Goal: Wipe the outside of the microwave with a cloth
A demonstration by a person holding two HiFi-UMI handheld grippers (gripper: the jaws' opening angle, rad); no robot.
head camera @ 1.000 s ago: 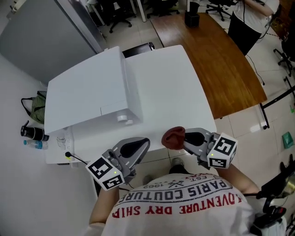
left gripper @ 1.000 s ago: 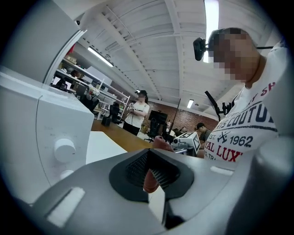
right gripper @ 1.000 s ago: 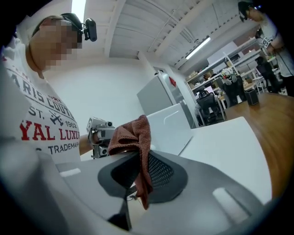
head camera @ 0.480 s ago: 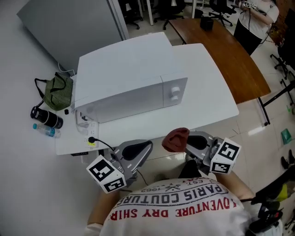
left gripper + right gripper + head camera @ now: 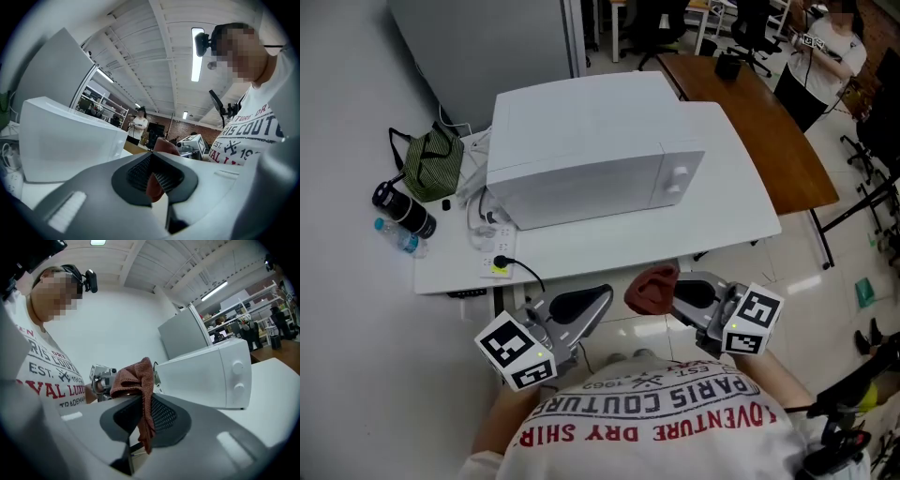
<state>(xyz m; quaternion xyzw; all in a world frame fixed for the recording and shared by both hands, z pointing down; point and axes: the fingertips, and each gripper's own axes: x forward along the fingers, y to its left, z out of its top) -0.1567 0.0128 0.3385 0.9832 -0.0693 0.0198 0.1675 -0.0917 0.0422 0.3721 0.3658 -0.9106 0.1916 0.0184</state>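
**Cloth pinched in the right gripper, off the table's near edge**

Head view: the white microwave (image 5: pixel 591 155) stands on the white table (image 5: pixel 741 202), with its back toward the far left corner and its two knobs toward the right edge. A green bag (image 5: pixel 431 159) and a black flask (image 5: pixel 403 209) lie at the left edge. A power strip (image 5: pixel 496 260) sits by the near left corner. Both grippers are held off the near edge, above the floor. The left gripper (image 5: pixel 598 298) has its jaws together. The right gripper (image 5: pixel 673 291) pinches a reddish-brown cloth (image 5: pixel 651 287), which is clear of the microwave.

Left gripper view: the left gripper (image 5: pixel 151 159) is closed at the tips with nothing clamped. The cloth (image 5: pixel 164 145) shows beyond it, and the microwave (image 5: pixel 65 140) is to the left.

Right gripper view: the right gripper (image 5: pixel 143 404) is clamped on the cloth (image 5: pixel 133 378), which bunches above the jaws and hangs down between them. The microwave (image 5: pixel 206 376) stands beyond on the table (image 5: pixel 272 394).
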